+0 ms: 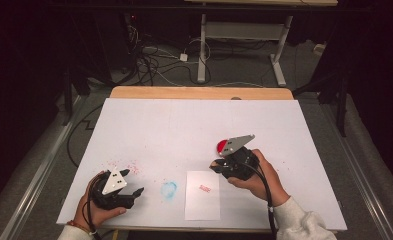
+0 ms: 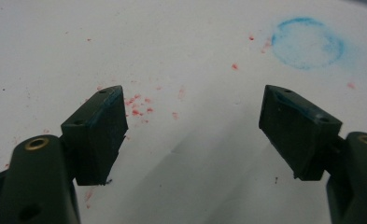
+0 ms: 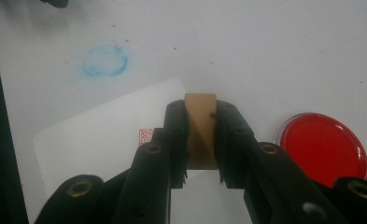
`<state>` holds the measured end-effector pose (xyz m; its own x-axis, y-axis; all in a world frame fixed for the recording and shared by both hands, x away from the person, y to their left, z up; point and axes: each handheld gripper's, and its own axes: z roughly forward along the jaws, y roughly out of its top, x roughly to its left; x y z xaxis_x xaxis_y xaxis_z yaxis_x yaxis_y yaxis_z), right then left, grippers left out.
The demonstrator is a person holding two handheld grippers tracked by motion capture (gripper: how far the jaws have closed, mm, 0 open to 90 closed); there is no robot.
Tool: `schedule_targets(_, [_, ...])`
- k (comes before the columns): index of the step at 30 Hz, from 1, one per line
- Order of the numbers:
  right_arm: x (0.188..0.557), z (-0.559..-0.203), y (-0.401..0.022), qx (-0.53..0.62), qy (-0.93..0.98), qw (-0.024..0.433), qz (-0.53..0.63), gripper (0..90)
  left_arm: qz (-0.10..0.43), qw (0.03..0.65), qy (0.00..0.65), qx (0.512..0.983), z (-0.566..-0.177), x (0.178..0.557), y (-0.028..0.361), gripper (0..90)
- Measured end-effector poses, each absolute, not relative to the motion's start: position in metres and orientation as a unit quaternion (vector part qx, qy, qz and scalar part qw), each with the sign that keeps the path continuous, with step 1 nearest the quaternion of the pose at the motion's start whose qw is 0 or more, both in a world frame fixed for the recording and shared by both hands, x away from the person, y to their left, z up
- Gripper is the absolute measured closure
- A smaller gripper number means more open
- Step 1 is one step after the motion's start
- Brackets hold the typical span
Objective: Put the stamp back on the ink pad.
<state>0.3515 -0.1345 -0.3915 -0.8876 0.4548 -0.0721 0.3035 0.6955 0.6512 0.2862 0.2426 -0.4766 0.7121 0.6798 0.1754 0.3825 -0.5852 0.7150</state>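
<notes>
Beside the red ink dish (image 3: 324,148), right claw (image 3: 201,135) clamps a wooden stamp (image 3: 200,122); left claw (image 2: 193,126) gapes, empty.

Between my right gripper (image 3: 202,140)'s matt black plastic jaws I see a smooth tan wooden block (image 3: 200,128), a glossy red ink pad (image 3: 323,147) just beside it, matt white paper (image 3: 102,135) beneath, on the smooth white bench (image 3: 265,46).

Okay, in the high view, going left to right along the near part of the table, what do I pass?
Left gripper, open → blue ring smudge → white paper sheet with a red stamp mark → right gripper, shut on a wooden stamp block.
</notes>
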Motion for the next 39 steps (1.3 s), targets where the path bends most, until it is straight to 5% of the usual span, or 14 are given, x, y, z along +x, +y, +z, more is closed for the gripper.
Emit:
schedule_targets(23, [0.399, -0.371, -0.174, 0.28, 0.894, 0.152, 0.313, 76.2, 0.218, 0.331, 0.309, 0.864, -0.479, 0.286, 0.24, 22.6])
schedule_targets(39, [0.44, -0.41, -0.148, 0.292, 0.922, 0.124, 0.221, 76.3, 0.217, 0.331, 0.311, 0.864, -0.479, 0.286, 0.24, 22.6])
